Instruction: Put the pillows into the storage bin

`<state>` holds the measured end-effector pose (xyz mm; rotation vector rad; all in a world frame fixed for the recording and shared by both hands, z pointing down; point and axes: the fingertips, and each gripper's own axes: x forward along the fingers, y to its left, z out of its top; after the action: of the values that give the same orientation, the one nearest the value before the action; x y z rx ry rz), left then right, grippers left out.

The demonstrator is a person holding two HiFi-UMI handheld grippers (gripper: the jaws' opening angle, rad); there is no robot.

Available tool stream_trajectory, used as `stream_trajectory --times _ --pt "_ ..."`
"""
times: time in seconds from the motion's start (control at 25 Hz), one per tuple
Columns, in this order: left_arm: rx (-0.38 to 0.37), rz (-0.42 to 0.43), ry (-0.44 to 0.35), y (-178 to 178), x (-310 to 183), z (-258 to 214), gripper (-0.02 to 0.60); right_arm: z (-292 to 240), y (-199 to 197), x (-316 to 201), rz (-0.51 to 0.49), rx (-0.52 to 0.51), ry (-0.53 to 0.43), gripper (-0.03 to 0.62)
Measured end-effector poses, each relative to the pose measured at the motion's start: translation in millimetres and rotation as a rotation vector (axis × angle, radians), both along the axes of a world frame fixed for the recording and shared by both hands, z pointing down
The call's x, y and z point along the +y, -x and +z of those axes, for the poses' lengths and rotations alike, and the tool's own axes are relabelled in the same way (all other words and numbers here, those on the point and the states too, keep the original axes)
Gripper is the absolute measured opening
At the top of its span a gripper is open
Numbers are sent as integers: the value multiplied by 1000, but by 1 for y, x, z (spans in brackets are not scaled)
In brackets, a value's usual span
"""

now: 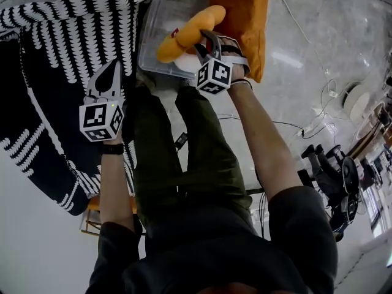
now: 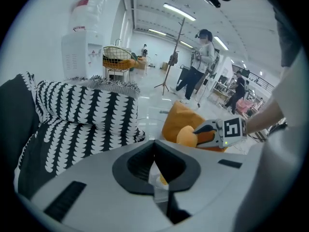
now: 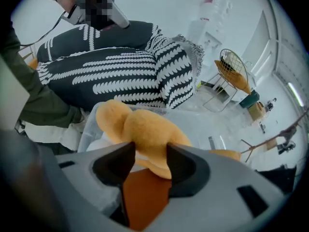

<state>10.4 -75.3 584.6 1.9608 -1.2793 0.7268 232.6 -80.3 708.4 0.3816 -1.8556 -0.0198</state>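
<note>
A yellow plush pillow lies over the rim of a clear plastic storage bin. My right gripper reaches down to it. In the right gripper view the plush fills the gap between the jaws and both pads touch it, so the right gripper is shut on it. An orange pillow lies to the right of the bin. A big black-and-white patterned pillow lies to the left. Over its edge hovers my left gripper, its jaws together with nothing in them.
The person's legs in green trousers stand just before the bin. Cables run over the pale floor, and wheeled gear is at the right. Farther off are a water dispenser, a wire chair and standing people.
</note>
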Motion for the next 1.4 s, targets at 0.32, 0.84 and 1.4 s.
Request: stream_trajectory --times 0.32,0.84,1.4 --pt "2 42 -86 -16 -16 -69 5 -62 -34 21 130 18 12 189" --pt "19 177 -259 -69 -28 -233 5 -279 -59 -15 453 -206 -191 188" --pt "98 444 -490 -175 -23 -413 5 -517 -85 4 630 -510 -436 158"
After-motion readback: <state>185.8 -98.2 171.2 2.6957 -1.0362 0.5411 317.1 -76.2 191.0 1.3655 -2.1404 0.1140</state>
